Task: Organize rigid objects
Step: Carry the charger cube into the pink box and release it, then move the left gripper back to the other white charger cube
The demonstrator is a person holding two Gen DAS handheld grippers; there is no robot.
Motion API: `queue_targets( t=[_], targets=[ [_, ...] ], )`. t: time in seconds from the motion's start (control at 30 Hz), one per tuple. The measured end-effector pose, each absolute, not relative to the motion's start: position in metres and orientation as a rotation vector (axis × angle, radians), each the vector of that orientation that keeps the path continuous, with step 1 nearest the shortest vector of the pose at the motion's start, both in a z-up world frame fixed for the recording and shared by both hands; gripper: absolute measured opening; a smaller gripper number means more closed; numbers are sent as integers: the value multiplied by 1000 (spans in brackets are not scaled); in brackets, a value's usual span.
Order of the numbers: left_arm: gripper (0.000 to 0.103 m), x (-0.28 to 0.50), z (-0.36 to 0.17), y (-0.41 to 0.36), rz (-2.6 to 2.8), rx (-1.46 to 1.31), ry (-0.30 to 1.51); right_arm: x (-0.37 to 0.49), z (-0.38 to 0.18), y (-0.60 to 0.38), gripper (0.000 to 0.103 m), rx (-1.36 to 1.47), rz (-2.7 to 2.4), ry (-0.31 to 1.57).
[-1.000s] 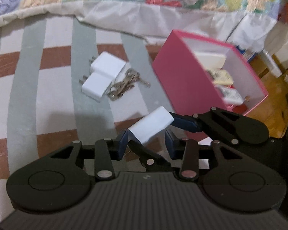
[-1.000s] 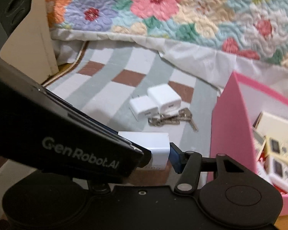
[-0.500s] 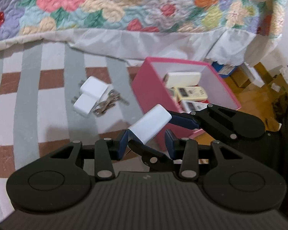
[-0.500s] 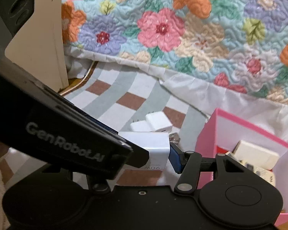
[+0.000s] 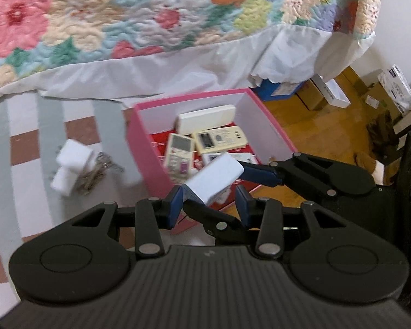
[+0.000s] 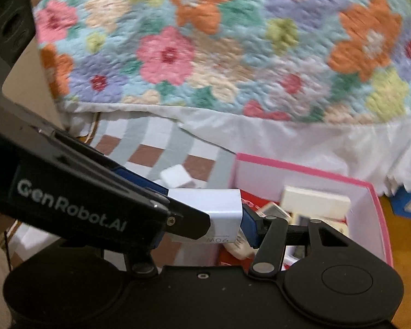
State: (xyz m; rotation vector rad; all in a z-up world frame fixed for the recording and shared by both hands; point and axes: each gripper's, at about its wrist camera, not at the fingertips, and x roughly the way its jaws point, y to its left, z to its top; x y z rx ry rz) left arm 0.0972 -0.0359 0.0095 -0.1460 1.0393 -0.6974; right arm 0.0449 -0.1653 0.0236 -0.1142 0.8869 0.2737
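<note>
Our right tool (image 6: 205,216) and left tool (image 5: 209,201), both clamping the white charger (image 5: 215,178), carry it over the pink box (image 5: 271,126); next we release inside.

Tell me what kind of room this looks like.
Most likely a bedroom floor: a floral quilt with a white skirt hangs over a striped rug, and cardboard boxes sit on the wooden floor beside the bed.

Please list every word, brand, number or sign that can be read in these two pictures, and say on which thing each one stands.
"GenRobot.AI": white letters on the side of the left hand-held gripper, seen in the right wrist view.
"90W": upside down on the white charger.
Fine print above "90W": too small to read.
Remote controls in the pink box: labels blurred.
Cartons on the floor: print unreadable.
</note>
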Motion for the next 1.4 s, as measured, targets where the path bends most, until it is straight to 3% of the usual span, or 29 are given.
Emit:
queue_targets(
  t=[0.23,0.47,0.7,1.03,1.4],
  targets=[
    [39,139,6,-90,-739,-131,1140,76,23,-211,61,-53,221,983],
    [39,187,-36,-127,-694,-82,1257,115,-32,-254,61,264,150,1122],
    [39,220,-65,-141,-573,-10,1218,151,-80,-258,61,421,126,1121],
    [42,231,-75,-126,-514,-51,1178,172,-101,-232,63,108,301,1064],
    [53,189,-33,-88,-521,1,1099,116,-42,-242,63,114,308,953]
  ],
)
